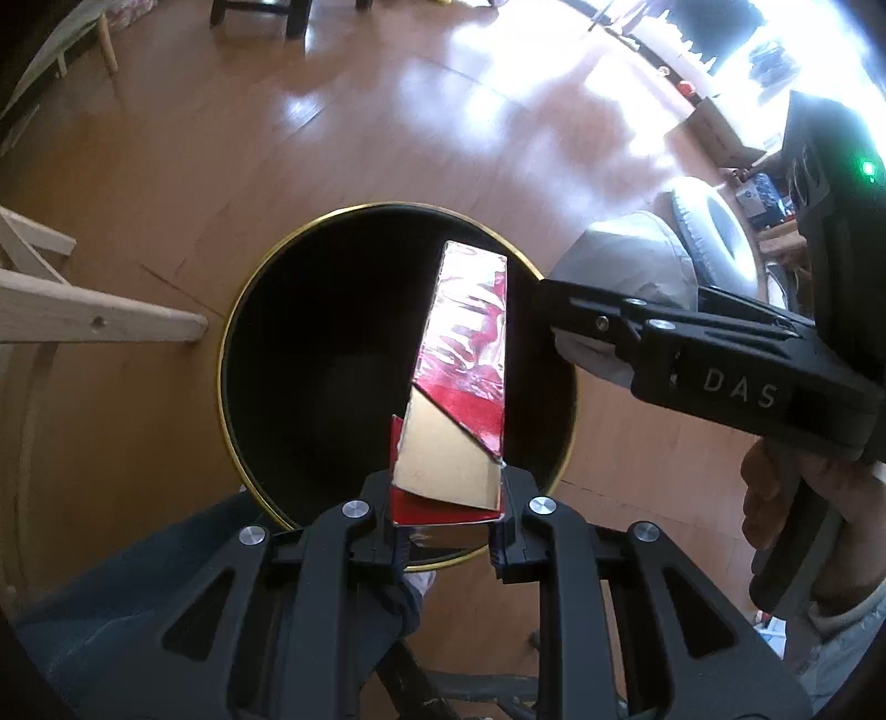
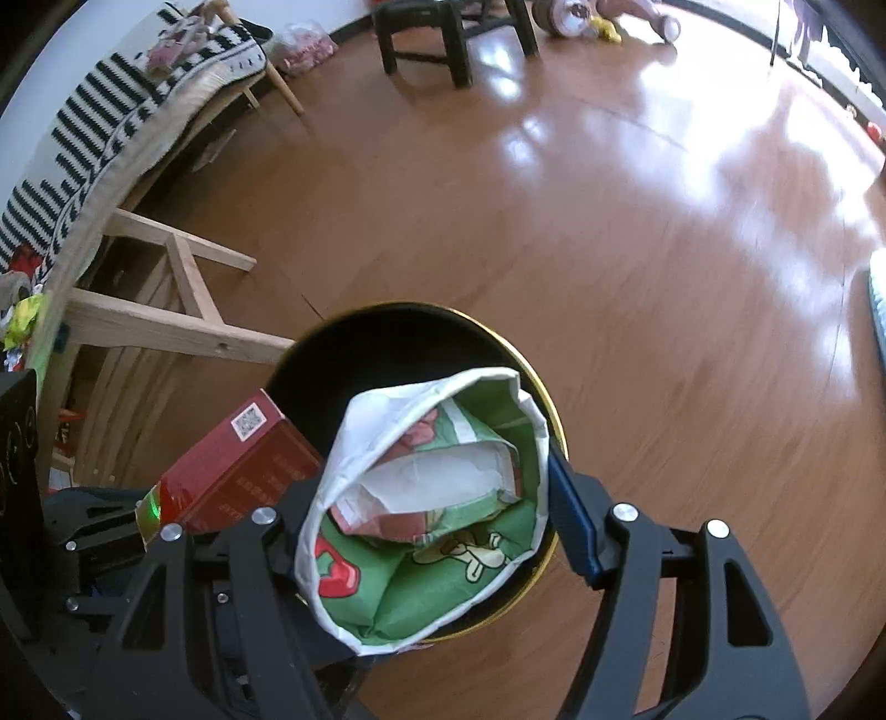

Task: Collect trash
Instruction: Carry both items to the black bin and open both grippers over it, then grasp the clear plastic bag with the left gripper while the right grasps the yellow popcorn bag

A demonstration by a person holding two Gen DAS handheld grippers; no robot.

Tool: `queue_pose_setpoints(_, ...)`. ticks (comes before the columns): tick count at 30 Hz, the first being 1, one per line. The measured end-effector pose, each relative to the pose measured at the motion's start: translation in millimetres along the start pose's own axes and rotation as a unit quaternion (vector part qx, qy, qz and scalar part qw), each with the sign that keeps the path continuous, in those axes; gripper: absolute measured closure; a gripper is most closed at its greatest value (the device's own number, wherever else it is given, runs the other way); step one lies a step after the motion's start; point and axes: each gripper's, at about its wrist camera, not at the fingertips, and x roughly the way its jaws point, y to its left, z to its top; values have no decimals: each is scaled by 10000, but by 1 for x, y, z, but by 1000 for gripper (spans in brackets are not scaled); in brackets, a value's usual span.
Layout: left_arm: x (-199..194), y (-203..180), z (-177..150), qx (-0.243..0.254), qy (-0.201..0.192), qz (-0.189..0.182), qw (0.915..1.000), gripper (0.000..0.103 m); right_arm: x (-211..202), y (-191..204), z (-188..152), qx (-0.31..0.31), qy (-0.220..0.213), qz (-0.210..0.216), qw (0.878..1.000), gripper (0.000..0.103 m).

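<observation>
A black trash bin with a gold rim stands on the wooden floor; it also shows in the right wrist view. My left gripper is shut on a red cardboard box with a foil-lined open flap and holds it over the bin's mouth. The box also shows in the right wrist view. My right gripper is shut on a crumpled white and green paper wrapper and holds it over the bin. In the left wrist view the right gripper reaches in from the right beside the bin's rim.
A light wooden table frame stands left of the bin, under a striped cloth. A dark stool stands at the far side. A grey cushion and white ring lie right of the bin.
</observation>
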Motion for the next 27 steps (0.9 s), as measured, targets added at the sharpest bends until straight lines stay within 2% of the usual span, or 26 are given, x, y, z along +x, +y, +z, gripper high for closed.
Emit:
queue_pose_setpoints(2, 1, -1, -2, 0, -22, 46, 10000, 82, 8, 1, 2, 24, 82, 37, 10000, 36)
queue_pose_setpoints(3, 7, -8, 8, 8, -42, 82, 10000, 76, 11, 6, 5, 36, 104, 77, 9999, 34)
queue_pose_setpoints(4, 7, -7, 8, 13, -42, 83, 10000, 64, 11, 5, 5, 59, 88, 69, 9999, 32)
queue_pose_setpoints(5, 9, -13, 11, 23, -43, 75, 10000, 23, 9, 5, 6, 91, 15, 91, 9999, 25)
queue_pose_setpoints(6, 3, -13, 10, 39, -255, 86, 9996, 6, 7, 3, 8, 133, -66, 132, 9998, 5)
queue_pose_setpoints(9, -19, -11, 5, 92, -535, 6, 9985, 7, -6, -1, 12, 300, -307, 217, 9988, 7)
queue_pose_setpoints(13, -66, -1, -6, -85, -935, 111, 9955, 7, -34, -2, 19, 356, -751, 151, 9964, 7)
queue_pose_setpoints(16, -129, 15, -15, -241, -1505, 235, 9880, 6, -64, 13, 27, 180, -1522, 225, 9879, 7)
queue_pose_setpoints(17, -159, 26, -23, -338, -1843, 348, 9817, 6, -72, 21, 29, 42, -1749, 166, 9844, 7)
queue_pose_setpoints(19, -201, 46, -37, -579, -2277, 607, 9701, 6, -87, 45, 35, -323, -2163, 88, 9757, 7)
queue_pose_setpoints(20, -221, 62, -48, -722, -2472, 801, 9629, 6, -91, 65, 38, -537, -2329, 136, 9709, 7)
queue_pose_setpoints(22, -265, 99, -71, -1065, -2816, 1392, 9434, 6, -94, 102, 45, -866, -2376, 387, 9667, 7)
queue_pose_setpoints(25, -310, 152, -115, -1587, -2995, 2083, 9174, 6, -90, 175, 53, -1477, -2318, 693, 9590, 7)
queue_pose_setpoints(26, -318, 166, -128, -1763, -2990, 2194, 9118, 6, -88, 204, 54, -1742, -2297, 773, 9544, 7)
queue_pose_setpoints(27, -333, 190, -152, -2080, -2972, 2345, 9019, 6, -87, 236, 53, -2031, -2285, 851, 9483, 7)
